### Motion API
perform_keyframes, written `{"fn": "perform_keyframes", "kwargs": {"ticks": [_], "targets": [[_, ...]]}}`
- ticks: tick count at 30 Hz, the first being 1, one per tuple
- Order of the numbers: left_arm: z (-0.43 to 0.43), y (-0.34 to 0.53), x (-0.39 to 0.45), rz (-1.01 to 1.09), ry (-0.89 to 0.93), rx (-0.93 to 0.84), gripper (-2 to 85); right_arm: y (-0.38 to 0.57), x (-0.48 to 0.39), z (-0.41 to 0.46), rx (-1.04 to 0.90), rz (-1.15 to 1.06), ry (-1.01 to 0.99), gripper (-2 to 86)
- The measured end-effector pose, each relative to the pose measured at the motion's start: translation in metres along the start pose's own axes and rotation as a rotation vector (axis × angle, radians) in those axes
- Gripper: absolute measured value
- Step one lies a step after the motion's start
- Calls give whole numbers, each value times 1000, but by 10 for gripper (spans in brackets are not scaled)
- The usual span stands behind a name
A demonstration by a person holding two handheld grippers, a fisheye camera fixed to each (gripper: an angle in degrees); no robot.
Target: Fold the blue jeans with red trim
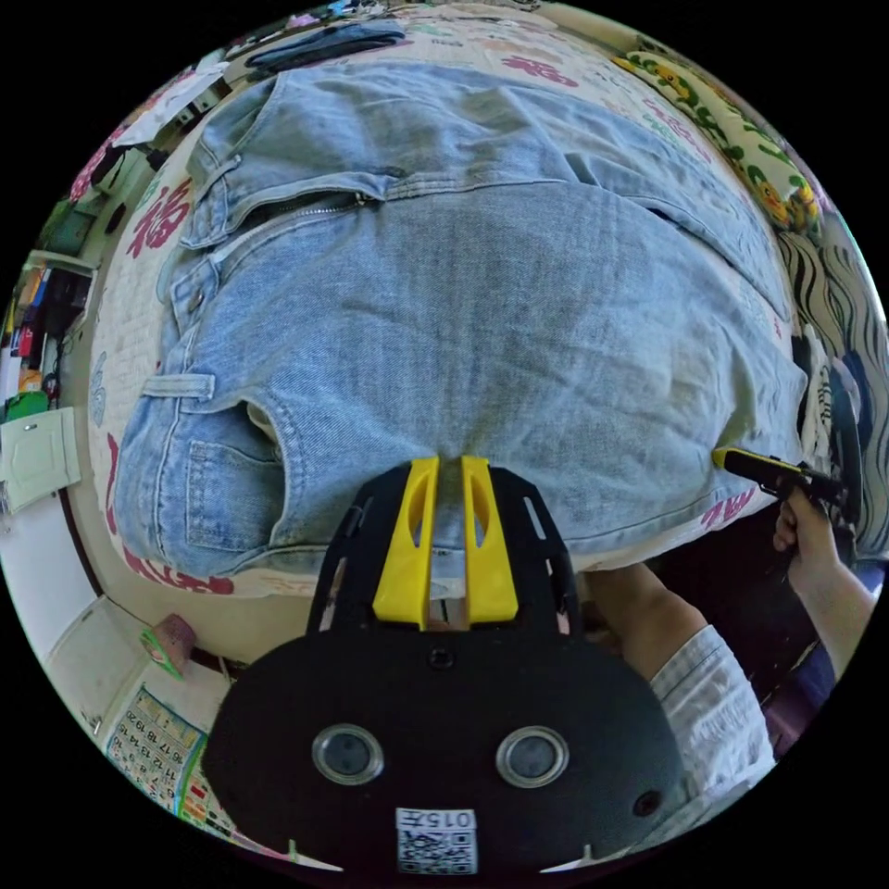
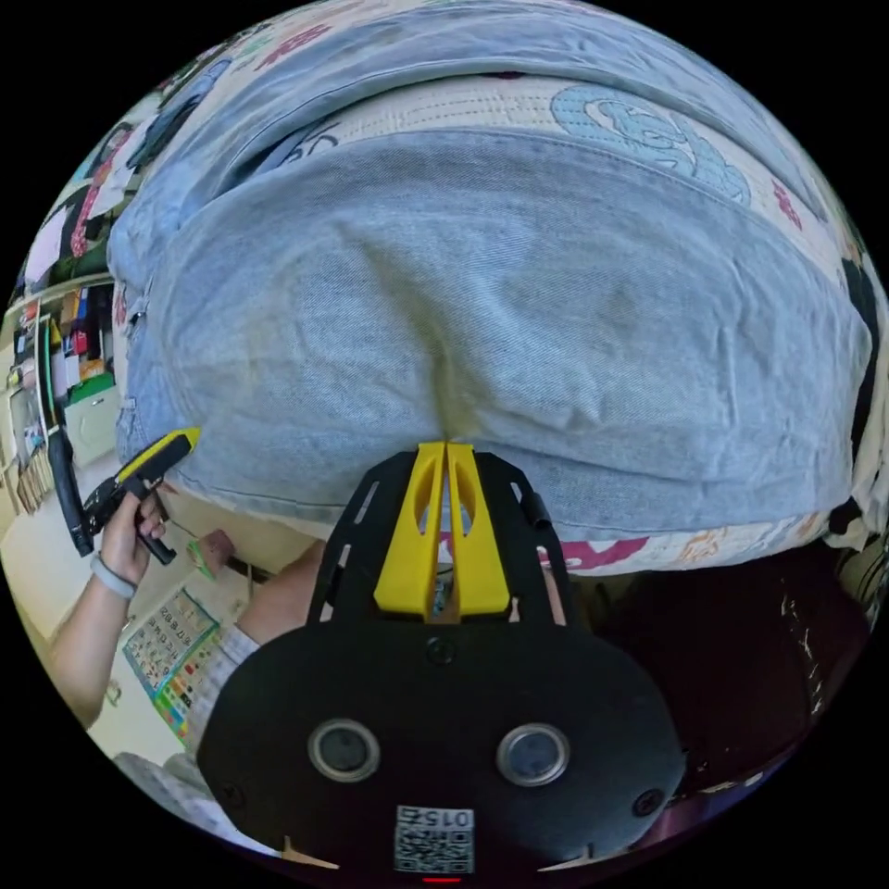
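Light blue jeans [image 1: 482, 306] lie spread across a bed, waistband and zip toward the left and the legs running right. My left gripper [image 1: 449, 463] is shut on the near edge of the denim below the front pocket. My right gripper [image 1: 732, 458] comes in at the right, held by a hand, with its yellow tip at the jeans' edge. In the right gripper view the jeans [image 2: 509, 306] are doubled over, and my right gripper [image 2: 445, 451] is shut on a puckered bit of the near edge. The left gripper [image 2: 176, 443] reaches the denim at the left.
The bed cover [image 1: 130, 306] is cream with red characters and ends right before me. A yellow-green cushion [image 1: 732, 120] and a dark garment [image 1: 324, 42] lie at the far side. A colourful number mat [image 1: 153, 741] lies on the floor beside a white cabinet [image 1: 37, 454].
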State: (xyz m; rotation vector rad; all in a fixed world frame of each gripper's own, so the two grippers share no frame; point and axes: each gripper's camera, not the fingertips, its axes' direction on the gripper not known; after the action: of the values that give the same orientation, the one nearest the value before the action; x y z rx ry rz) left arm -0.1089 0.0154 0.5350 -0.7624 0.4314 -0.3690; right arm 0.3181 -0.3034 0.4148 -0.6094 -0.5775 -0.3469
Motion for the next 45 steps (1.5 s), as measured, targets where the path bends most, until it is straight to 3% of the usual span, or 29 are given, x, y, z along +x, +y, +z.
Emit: {"fn": "perform_keyframes", "kwargs": {"ticks": [5,13,17,23,27,30,35,38,41,44,45], "targets": [[-3,14,-3,100,-65,44,47,10,-51,15,-17,-114,254,-5],[-11,24,-34,174,-53,2,25,33,-108,48,68,-87,619,-6],[-14,36,-53,133,-3,39,20,35,-100,44,85,46,531,-6],[-19,56,-79,31,41,98,19,33,-81,38,39,75,436,-6],[-29,66,-118,-63,254,52,25,31,-65,30,-14,48,374,-9],[-58,89,-163,-209,398,188,39,38,-41,17,-42,-35,280,-10],[-115,96,-239,-390,256,426,66,60,22,0,-31,7,126,-10],[-108,59,-269,-383,171,348,80,67,37,-1,-15,-3,117,-10],[-79,22,-278,-343,138,113,66,66,49,-2,-17,16,129,-10],[-89,15,-272,-249,52,101,28,66,63,-6,-21,9,136,-10],[-102,19,-266,-196,-15,189,17,66,66,-7,-21,8,131,-10]]}}
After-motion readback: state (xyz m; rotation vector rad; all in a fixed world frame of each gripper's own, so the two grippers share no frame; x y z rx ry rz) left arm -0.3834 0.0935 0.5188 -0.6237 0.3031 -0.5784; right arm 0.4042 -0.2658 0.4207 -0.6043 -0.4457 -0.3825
